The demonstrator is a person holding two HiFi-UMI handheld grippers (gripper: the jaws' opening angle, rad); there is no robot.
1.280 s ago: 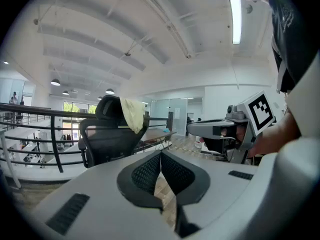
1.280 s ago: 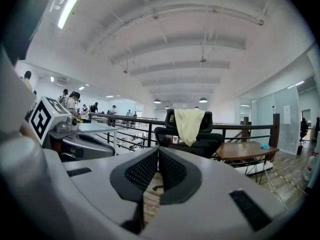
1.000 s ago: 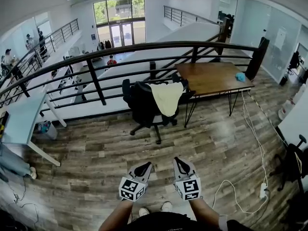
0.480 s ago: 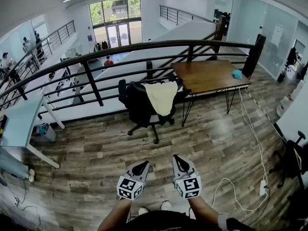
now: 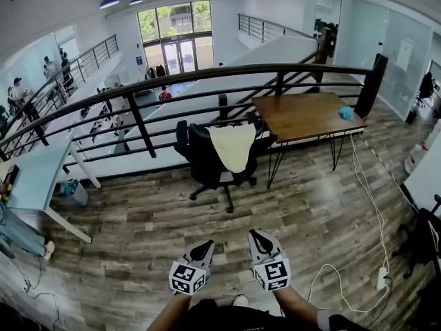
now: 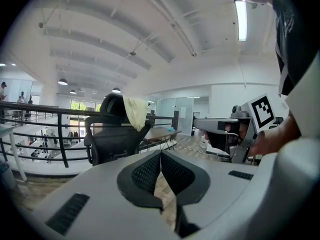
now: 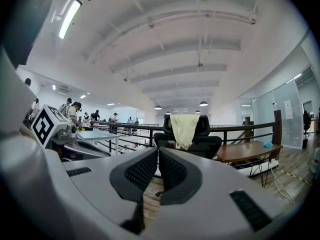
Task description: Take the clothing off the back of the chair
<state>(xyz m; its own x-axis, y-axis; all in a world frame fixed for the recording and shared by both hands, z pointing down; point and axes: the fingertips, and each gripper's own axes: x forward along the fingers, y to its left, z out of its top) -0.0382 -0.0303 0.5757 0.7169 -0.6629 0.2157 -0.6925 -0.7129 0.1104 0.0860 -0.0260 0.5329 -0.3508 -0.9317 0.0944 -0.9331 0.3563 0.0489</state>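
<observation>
left hand-held gripper / right hand-held gripper | grey, black ribbed pads | square-marker cubes

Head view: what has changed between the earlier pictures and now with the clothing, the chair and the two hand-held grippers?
Nothing visibly changed. The pale yellow garment is still draped over the back of the black office chair, untouched. The left hand-held gripper and right hand-held gripper stay shut and empty, well short of the chair. Only the camera's framing shifted slightly.
</observation>
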